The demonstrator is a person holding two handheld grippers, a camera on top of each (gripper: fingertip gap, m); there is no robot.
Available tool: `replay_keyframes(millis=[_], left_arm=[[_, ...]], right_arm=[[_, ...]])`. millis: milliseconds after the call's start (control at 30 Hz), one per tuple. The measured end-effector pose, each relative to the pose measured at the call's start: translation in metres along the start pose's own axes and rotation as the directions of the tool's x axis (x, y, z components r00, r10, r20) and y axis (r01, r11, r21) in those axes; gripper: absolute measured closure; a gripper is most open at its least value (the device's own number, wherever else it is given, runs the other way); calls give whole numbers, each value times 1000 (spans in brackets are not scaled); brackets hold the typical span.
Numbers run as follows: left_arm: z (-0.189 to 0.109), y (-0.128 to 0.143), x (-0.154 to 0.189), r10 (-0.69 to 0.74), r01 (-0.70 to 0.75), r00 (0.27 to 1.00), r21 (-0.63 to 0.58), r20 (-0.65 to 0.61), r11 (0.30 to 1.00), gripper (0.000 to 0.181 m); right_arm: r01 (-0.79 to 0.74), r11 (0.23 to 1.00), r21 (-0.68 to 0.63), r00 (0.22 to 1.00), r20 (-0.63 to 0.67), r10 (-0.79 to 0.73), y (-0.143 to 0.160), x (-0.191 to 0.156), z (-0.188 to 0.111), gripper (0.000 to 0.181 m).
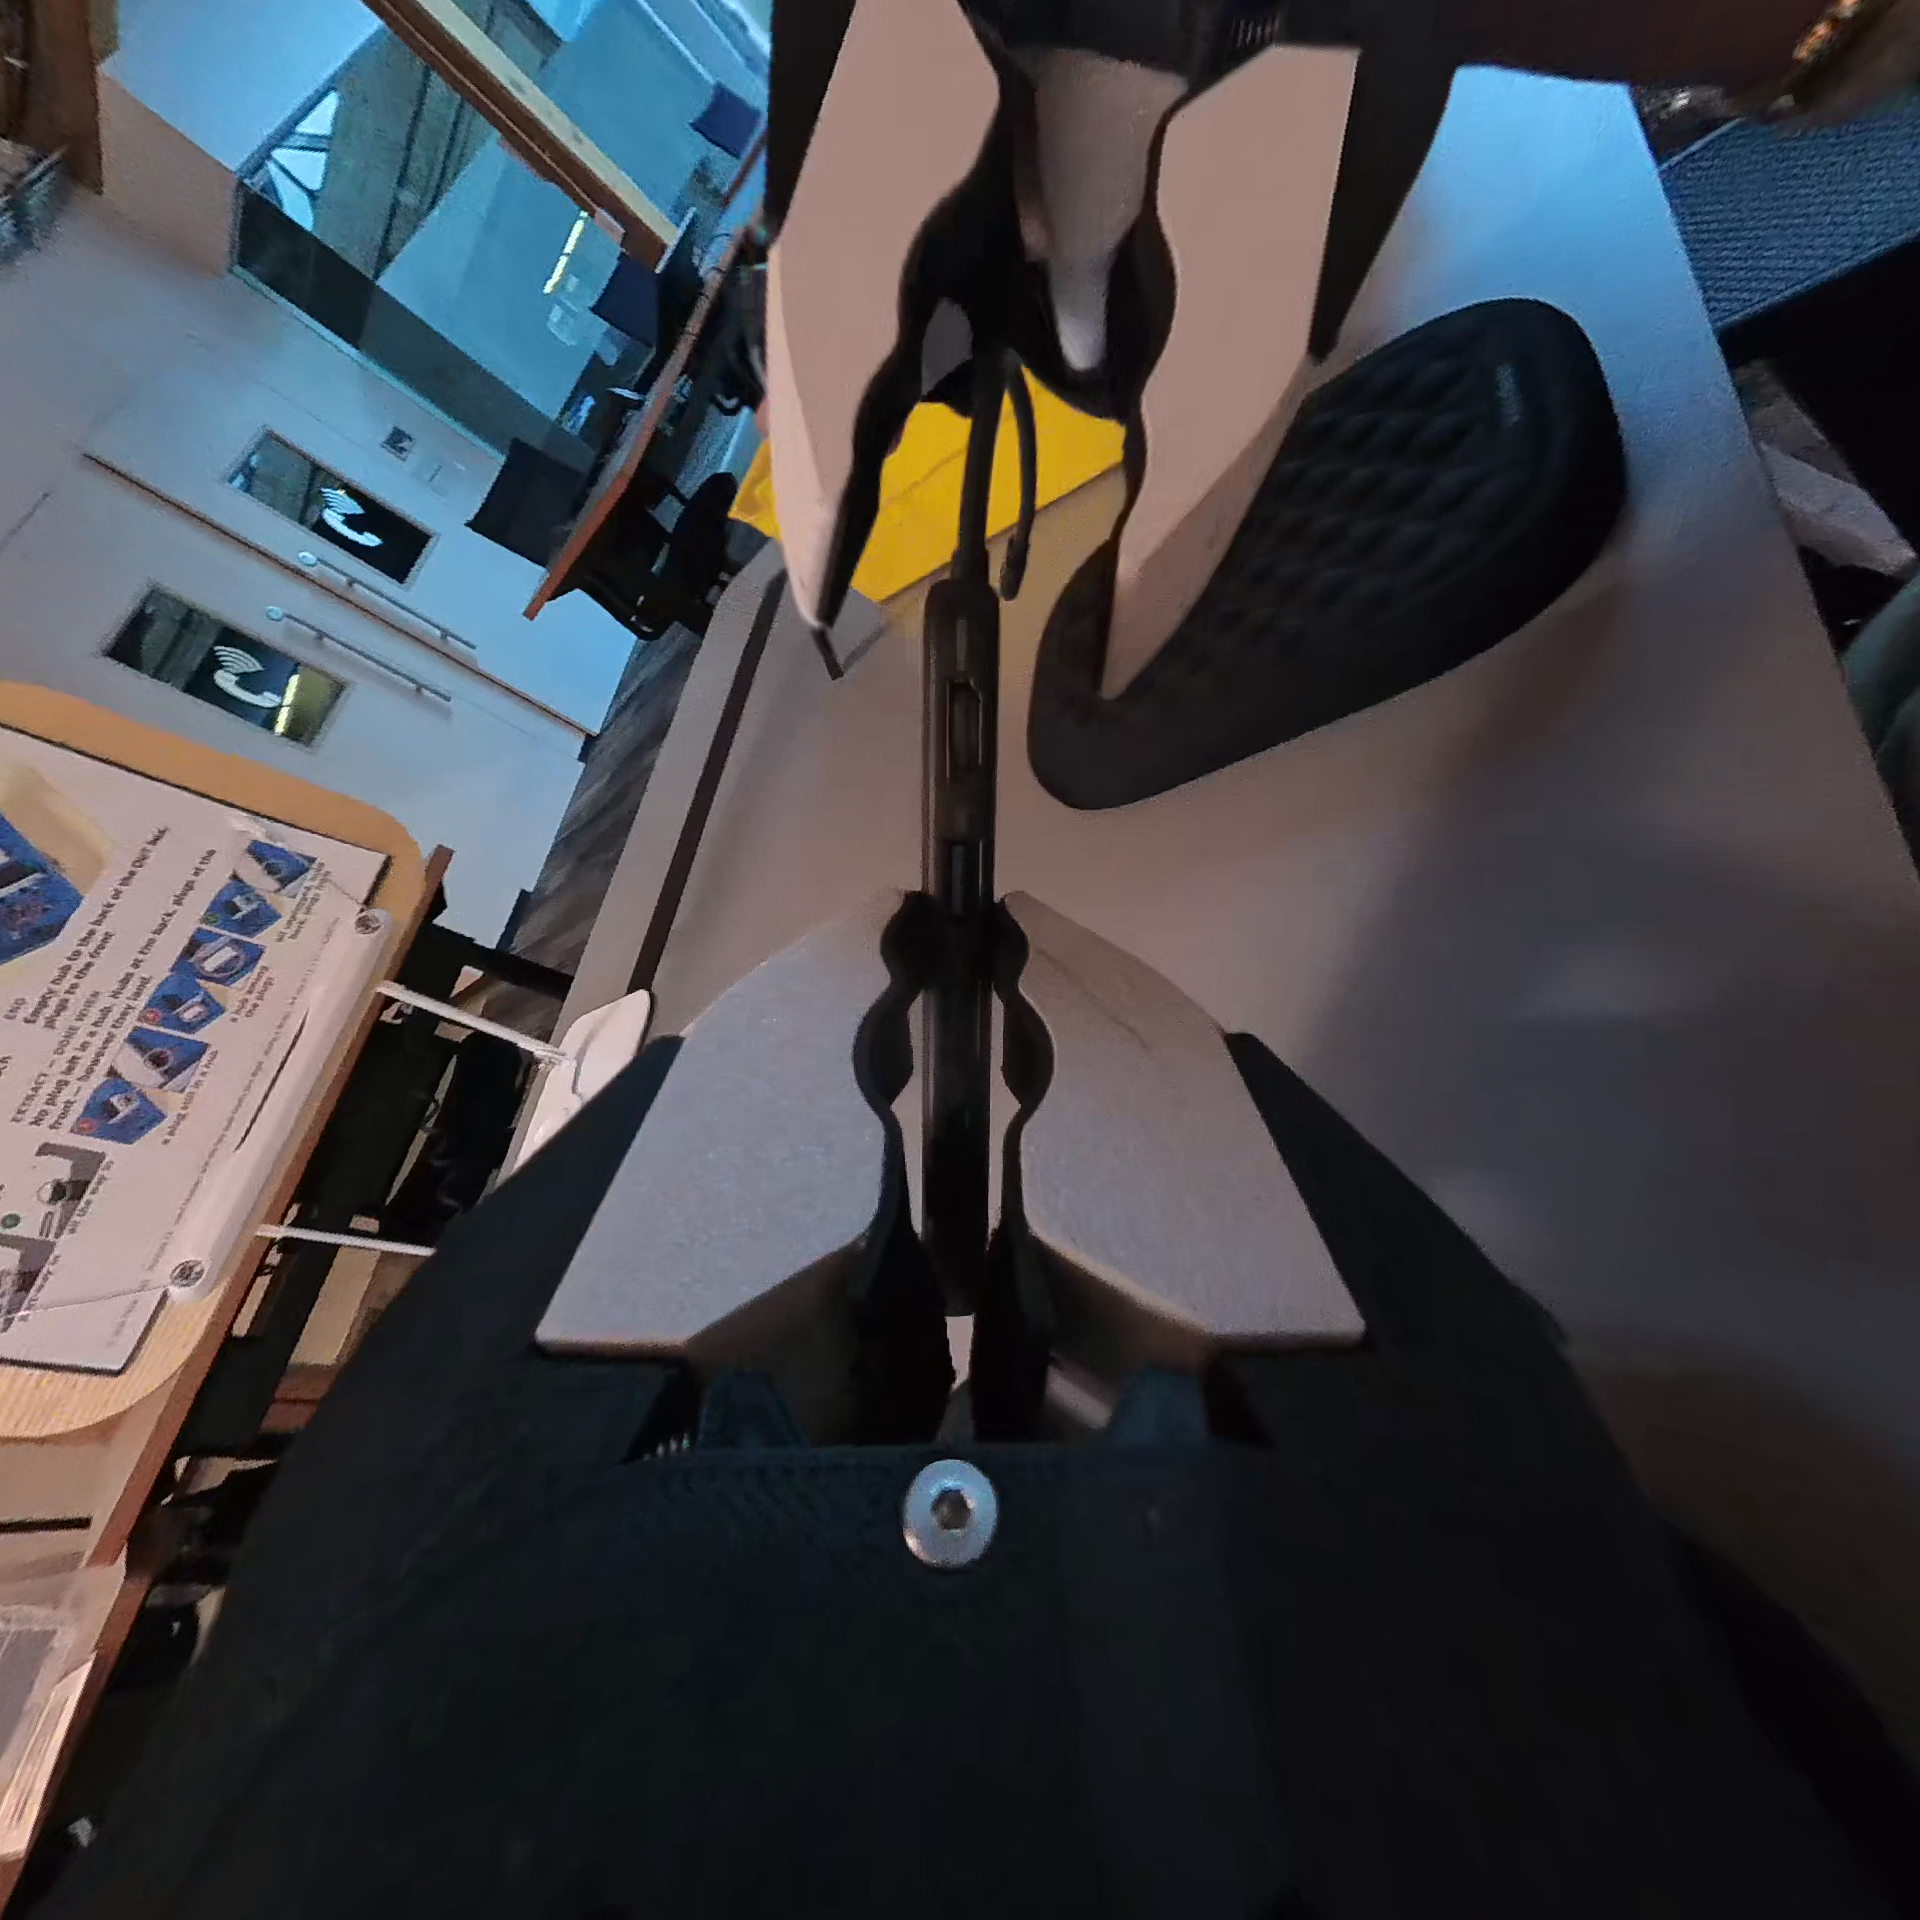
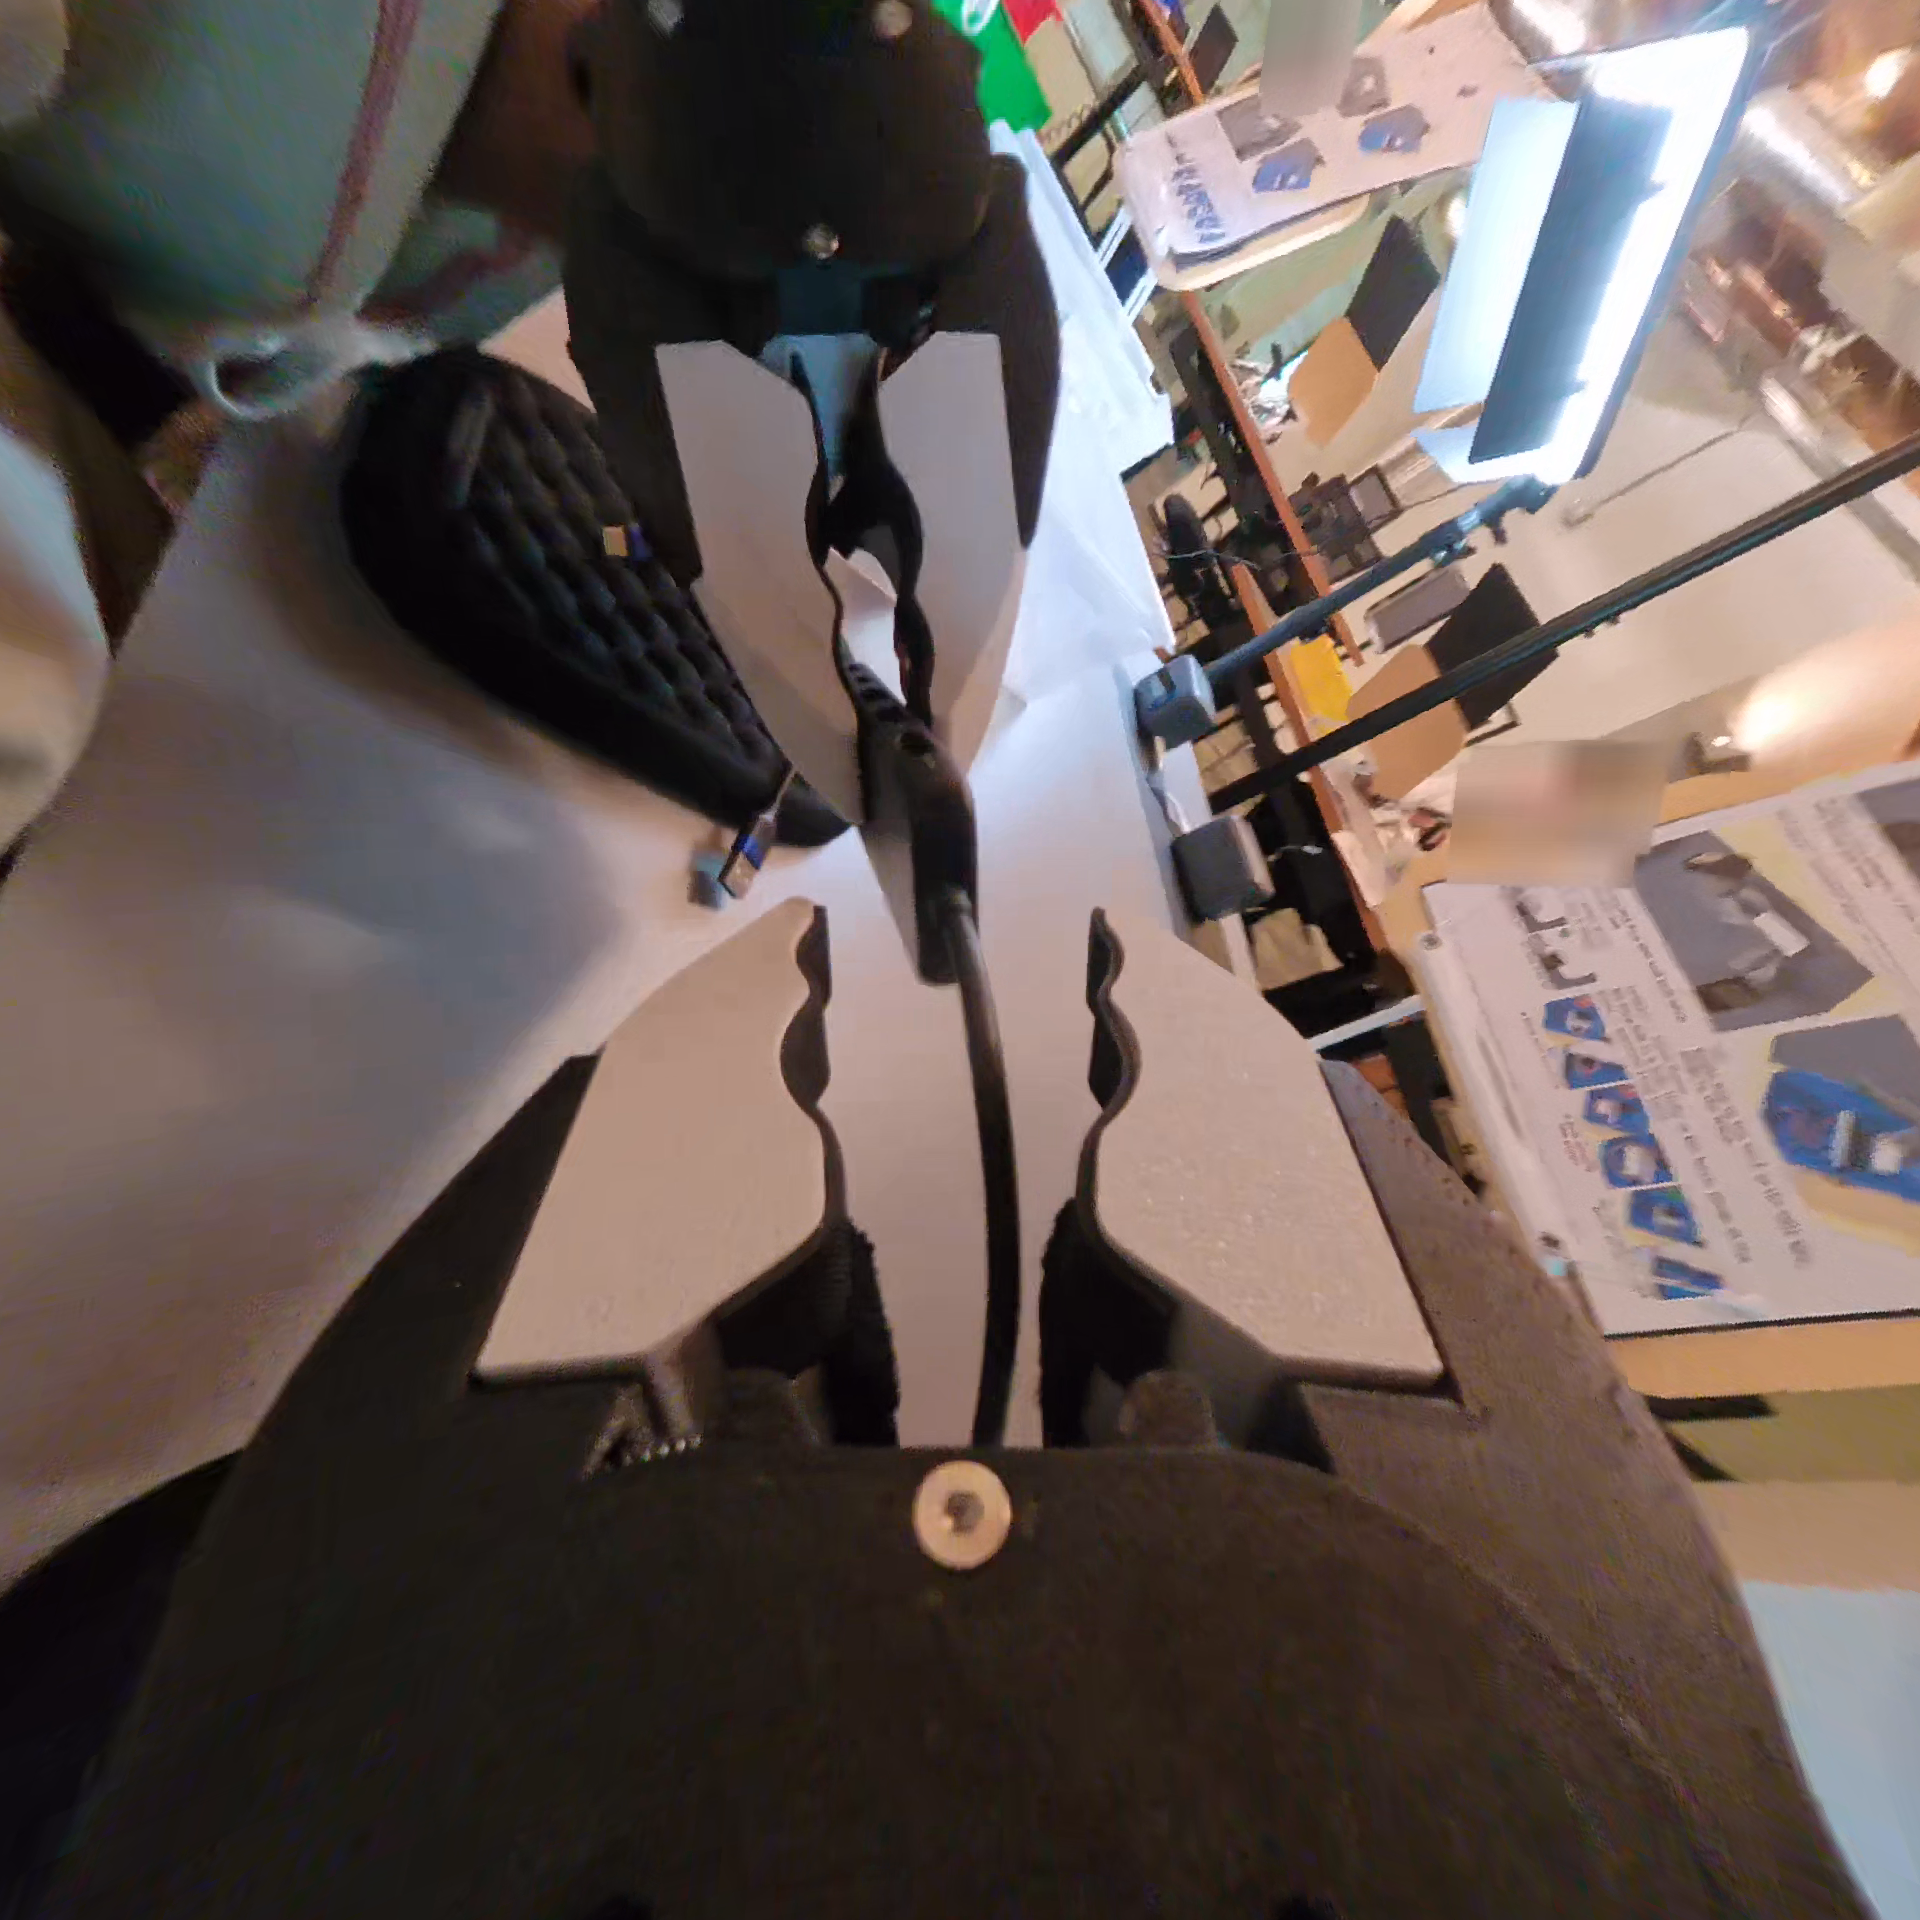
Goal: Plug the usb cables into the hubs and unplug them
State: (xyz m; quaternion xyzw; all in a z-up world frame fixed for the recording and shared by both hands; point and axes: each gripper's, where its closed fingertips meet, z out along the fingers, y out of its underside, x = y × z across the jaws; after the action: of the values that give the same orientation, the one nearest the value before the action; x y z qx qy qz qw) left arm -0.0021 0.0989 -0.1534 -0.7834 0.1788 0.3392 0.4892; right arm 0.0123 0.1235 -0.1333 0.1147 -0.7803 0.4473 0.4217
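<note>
clearly the left tongs [image 1: 956, 914] are clamped on a slim black usb hub [image 1: 958, 790], held edge-on above the white counter [image 1: 1455, 1039]. the right tongs [image 2: 956, 925] stand open around the hub's black cable [image 2: 992, 1143], gripping nothing. a loose blue-tipped usb plug [image 2: 743, 857] lies on the counter at ten o'clock from the right tongs, touching a black quilted pouch [image 2: 551, 592].

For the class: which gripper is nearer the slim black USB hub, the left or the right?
Left. The left gripper is clamped on the slim black USB hub. The right gripper is open around the hub's black cable, just short of the hub.
</note>
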Motion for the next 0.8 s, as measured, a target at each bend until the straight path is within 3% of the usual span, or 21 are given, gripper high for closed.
replay_keyframes(millis=[167, 267, 333, 433, 500, 667, 733, 800], left_arm=[[4, -5, 8, 18, -18, 999, 2, -51, 1000, 169], [0, -3, 6, 34, -35, 999, -15, -41, 999, 167], [-14, 5, -12, 17, -15, 1000, -61, 22, 998, 149], [-45, 14, -46, -60, 69, 984, -50, 167, 996, 145], [-58, 24, -51, -126, 138, 977, -60, 170, 989, 145], [-46, 70, -11, -167, 117, 975, -306, -145, 945, 144], [-41, 74, 12, -223, 105, 907, -321, -358, 941, 142], [-39, 61, 16, -332, 210, 802, -286, -496, 935, 142]], right_arm=[[89, 995, -53, 995, 41, -87, 1, -12, 15, 167], [76, 995, -59, 996, 53, -73, 2, -13, 14, 169], [91, 988, -128, 996, 19, -89, 14, -6, 8, 169], [105, 966, -235, 993, -29, -115, 35, 7, -3, 169], [99, 962, -255, 992, -45, -114, 41, 10, -8, 169], [99, 969, -226, 992, -49, -113, 40, 8, -5, 169], [96, 973, -208, 993, -47, -108, 39, 7, -4, 169], [91, 976, -197, 993, -54, -103, 39, 7, -5, 169]])
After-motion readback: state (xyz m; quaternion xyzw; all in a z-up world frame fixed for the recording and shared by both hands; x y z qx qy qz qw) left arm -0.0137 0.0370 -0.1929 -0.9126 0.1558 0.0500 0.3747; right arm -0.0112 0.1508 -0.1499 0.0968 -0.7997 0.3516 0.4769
